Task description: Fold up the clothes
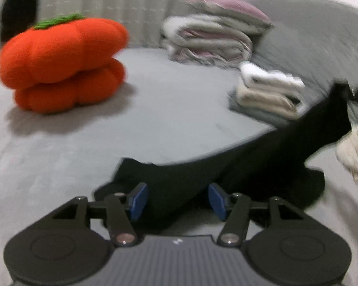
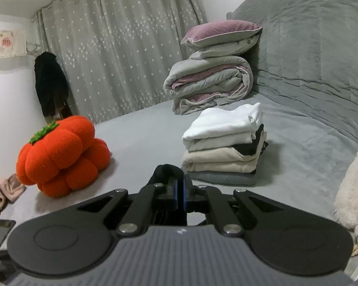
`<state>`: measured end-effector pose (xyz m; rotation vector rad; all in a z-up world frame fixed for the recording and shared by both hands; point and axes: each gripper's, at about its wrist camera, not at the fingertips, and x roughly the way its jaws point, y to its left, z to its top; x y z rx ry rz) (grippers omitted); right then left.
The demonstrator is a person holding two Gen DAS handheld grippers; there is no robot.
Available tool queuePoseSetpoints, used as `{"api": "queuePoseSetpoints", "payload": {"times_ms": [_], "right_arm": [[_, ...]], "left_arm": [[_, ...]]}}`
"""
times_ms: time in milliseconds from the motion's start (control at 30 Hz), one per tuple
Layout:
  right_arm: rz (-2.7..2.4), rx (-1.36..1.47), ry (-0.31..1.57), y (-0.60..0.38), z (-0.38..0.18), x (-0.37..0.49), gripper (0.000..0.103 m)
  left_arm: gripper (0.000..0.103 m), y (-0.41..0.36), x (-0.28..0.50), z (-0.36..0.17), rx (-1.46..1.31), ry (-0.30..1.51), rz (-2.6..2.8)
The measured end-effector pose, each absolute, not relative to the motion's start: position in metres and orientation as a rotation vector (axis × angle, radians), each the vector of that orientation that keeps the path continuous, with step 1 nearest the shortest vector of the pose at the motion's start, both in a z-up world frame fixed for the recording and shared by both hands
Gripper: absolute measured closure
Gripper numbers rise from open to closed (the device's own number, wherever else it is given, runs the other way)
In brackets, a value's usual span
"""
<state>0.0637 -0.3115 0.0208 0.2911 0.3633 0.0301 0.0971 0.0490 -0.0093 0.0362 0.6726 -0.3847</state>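
Black knit garment [image 1: 238,166] is your work item: it lies on the grey bed [image 1: 155,109] right ahead of your left gripper [image 1: 176,200], one end stretched up and off to the right, where the right gripper [image 2: 181,190] has it. Left jaws stand apart w/ the cloth's near edge between the blue pads, not yet pinched. Right jaws are together, clamped on a bunched black fold poking out past the tips.

The left view is blurred, so exact edge positions are hard to read. My read: you're spreading or lifting the piece to set up a fold, though which fold I can't settle.

Tips for doing it well:
- Close the left jaws on a single layer at the hem or corner, not a wad; a wad makes a crooked crease.
- Keep both grips level & the span taut, no sag in the middle.
- Work in the bare bed area ahead of the left jaws; the folded stack [image 2: 224,143] sits ahead-right, the orange plush pumpkin [image 2: 62,155] ahead-left. Don't drag cloth into either.
- Soft knit will slip & stretch, so pull gently.
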Motion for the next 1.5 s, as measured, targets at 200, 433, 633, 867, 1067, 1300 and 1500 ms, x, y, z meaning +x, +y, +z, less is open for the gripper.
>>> {"api": "queuePoseSetpoints", "payload": {"times_ms": [200,433,633,867,1067,1300,1500], "right_arm": [[0.04,0.253,0.335,-0.305,0.038,0.069,0.099],[0.037,0.233,0.329,-0.304,0.047,0.101,0.099],[0.013,0.227,0.336,-0.305,0.039,0.127,0.099],[-0.025,0.201,0.396,-0.31,0.009,0.153,0.099],[-0.063,0.171,0.457,-0.317,-0.019,0.173,0.099],[-0.079,0.157,0.506,-0.322,-0.034,0.182,0.099],[-0.094,0.144,0.549,-0.326,-0.046,0.19,0.098]], "left_arm": [[0.066,0.038,0.117,-0.028,0.061,0.722,-0.308],[0.103,0.059,0.152,-0.009,-0.119,0.702,-0.184],[0.103,0.066,0.199,0.017,-0.145,0.663,-0.143],[0.103,0.059,0.253,0.024,-0.136,0.651,-0.109],[0.103,0.047,0.295,0.015,-0.154,0.671,-0.125],[0.103,0.027,0.326,-0.007,-0.162,0.692,-0.149],[0.1,0.031,0.33,-0.02,-0.275,0.723,-0.178]]}}
